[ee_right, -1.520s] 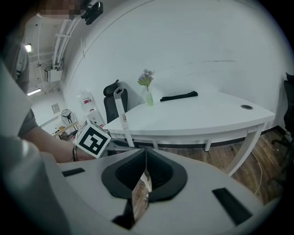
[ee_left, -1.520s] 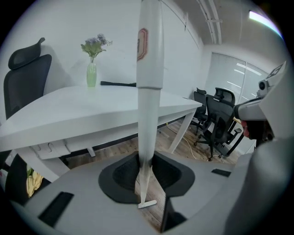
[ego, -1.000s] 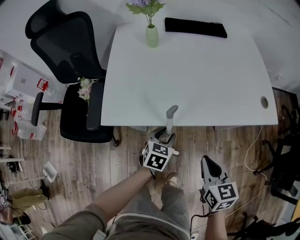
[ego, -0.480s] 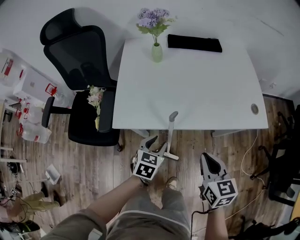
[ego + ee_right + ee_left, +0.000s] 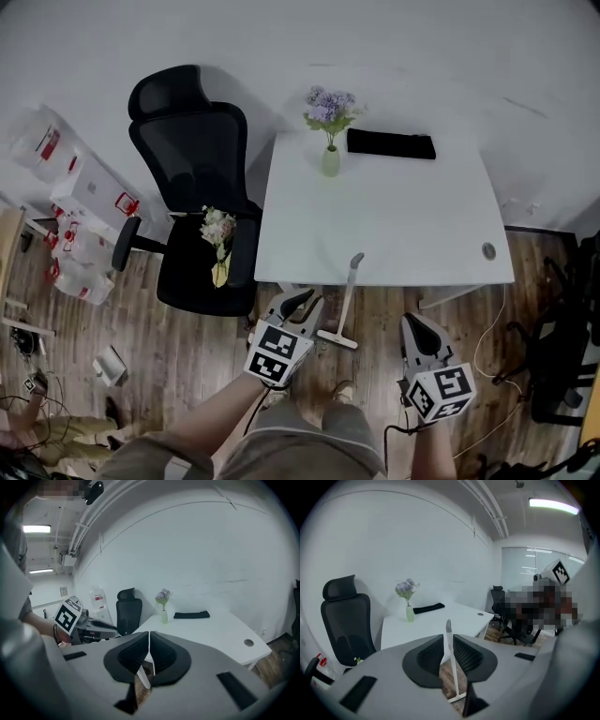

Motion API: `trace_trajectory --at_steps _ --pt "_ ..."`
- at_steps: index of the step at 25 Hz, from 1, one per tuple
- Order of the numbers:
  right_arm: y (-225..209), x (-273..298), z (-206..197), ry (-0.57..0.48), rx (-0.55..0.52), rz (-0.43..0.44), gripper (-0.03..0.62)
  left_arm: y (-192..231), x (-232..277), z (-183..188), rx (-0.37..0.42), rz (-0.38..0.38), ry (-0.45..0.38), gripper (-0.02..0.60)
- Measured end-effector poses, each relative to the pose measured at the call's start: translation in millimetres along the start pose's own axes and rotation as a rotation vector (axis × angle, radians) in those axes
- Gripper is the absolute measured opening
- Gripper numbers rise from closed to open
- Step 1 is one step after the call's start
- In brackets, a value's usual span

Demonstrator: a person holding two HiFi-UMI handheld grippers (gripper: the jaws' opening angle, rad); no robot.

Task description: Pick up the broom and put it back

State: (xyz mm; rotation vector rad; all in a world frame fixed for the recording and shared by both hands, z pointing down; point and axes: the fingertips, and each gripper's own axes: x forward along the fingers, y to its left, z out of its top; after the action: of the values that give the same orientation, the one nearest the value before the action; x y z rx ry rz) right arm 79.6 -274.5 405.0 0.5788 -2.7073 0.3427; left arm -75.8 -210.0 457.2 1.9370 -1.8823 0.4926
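The broom (image 5: 346, 300) is white and slim. It leans on the front edge of the white table (image 5: 394, 225), with its head on the wood floor. My left gripper (image 5: 302, 302) hangs just left of the handle and does not touch it. Its jaws have just been closing and now stand a narrow slit apart with nothing between them. In the left gripper view the broom (image 5: 448, 626) shows beyond the left gripper (image 5: 448, 641). My right gripper (image 5: 417, 323) is lower right of the broom, well apart from it. The right gripper (image 5: 149, 637) has its jaws together and holds nothing.
A black office chair (image 5: 197, 187) stands left of the table with a flower bunch (image 5: 218, 234) on its seat. A vase of purple flowers (image 5: 330, 159) and a black pad (image 5: 391, 143) are on the table. White boxes (image 5: 84, 187) are stacked far left.
The left gripper was at the broom handle, then opened and drew back down and left of it. Both grippers have risen. The broom stays leaning on the table.
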Motion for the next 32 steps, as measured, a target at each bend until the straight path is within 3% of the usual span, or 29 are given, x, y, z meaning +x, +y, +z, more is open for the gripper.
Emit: trace_trajectory --at_steps 7,14,21,32 --pt "48 -36 65 -0.09 -0.089 0.057 0.034 2 -77 60 0.099 0.045 -0.133 0.057" --pt "82 -81 117 -0.215 -0.135 0.101 0.034 -9 -130 101 0.133 0.042 -0.231 0.034" --pt "100 -100 118 -0.234 -0.155 0.108 0.034 -15 -164 116 0.123 0.039 -0.296 0.023" --pt "96 -98 110 -0.195 -0.192 0.086 0.034 -11 -167 108 0.091 0.046 -0.284 0.022"
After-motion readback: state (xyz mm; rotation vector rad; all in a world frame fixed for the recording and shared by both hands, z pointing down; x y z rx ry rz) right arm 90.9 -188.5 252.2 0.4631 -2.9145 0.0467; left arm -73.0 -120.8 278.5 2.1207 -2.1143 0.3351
